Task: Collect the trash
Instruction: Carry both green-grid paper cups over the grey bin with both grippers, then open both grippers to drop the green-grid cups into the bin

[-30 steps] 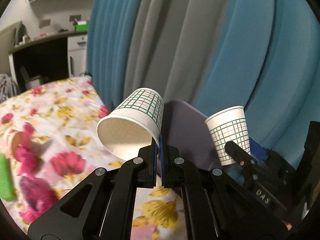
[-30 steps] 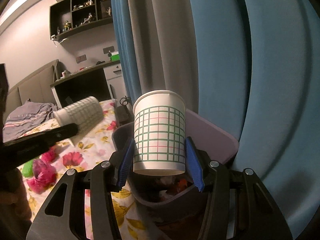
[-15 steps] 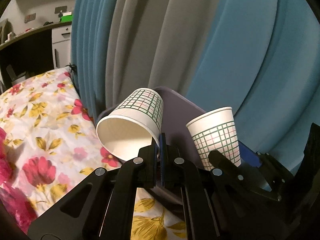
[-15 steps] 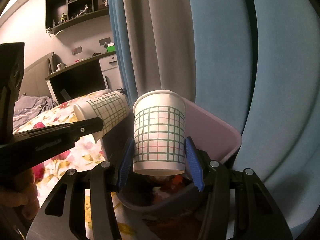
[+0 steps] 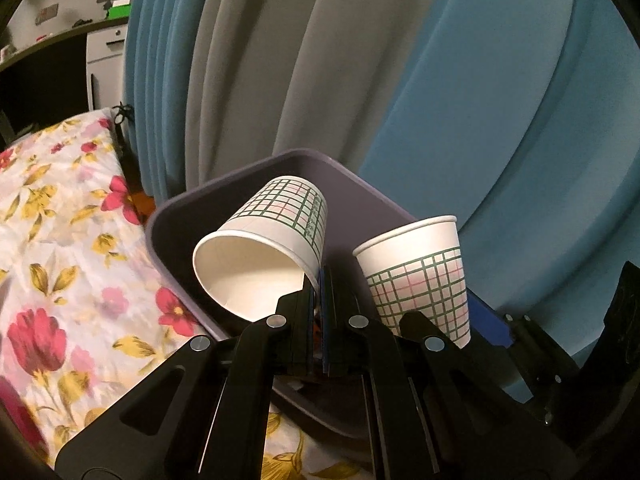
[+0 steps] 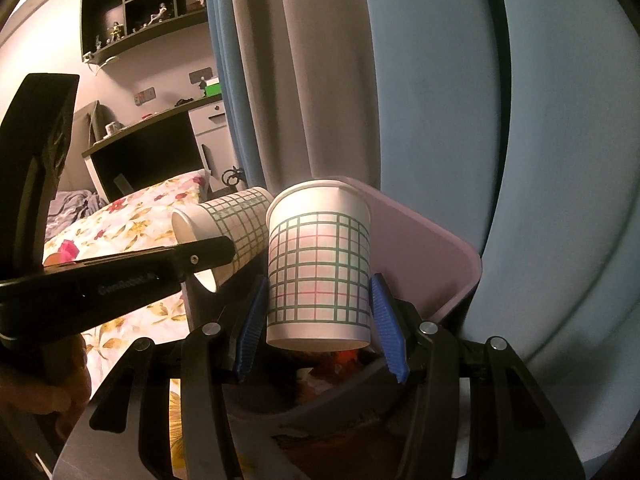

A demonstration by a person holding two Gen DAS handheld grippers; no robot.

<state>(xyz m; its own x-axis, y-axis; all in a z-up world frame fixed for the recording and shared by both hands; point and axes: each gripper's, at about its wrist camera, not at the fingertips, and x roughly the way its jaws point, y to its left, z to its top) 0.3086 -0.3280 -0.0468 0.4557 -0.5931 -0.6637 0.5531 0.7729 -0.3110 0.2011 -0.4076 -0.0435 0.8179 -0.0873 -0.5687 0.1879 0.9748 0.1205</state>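
My left gripper [image 5: 320, 300] is shut on the rim of a tilted checked paper cup [image 5: 264, 248], mouth toward the camera, held over the purple trash bin [image 5: 168, 220]. My right gripper [image 6: 320, 320] is shut on the sides of an upright checked paper cup [image 6: 318, 264], just above the same bin [image 6: 448, 256]. That upright cup [image 5: 420, 276] also shows to the right in the left wrist view. The tilted cup [image 6: 228, 228] and the left gripper's black arm [image 6: 120, 276] appear at left in the right wrist view. Crumpled trash [image 6: 344, 360] lies inside the bin.
A floral bedspread [image 5: 60, 220] lies left of the bin. Blue and grey curtains [image 5: 360, 80] hang close behind it. A dark desk with a white cabinet [image 6: 160, 148] and wall shelves [image 6: 140, 12] stand at the far left.
The left gripper has carried its tilted cup rightward and down, from over the bedspread to over the bin. The right gripper has sunk slightly, and the two cups are closer together.
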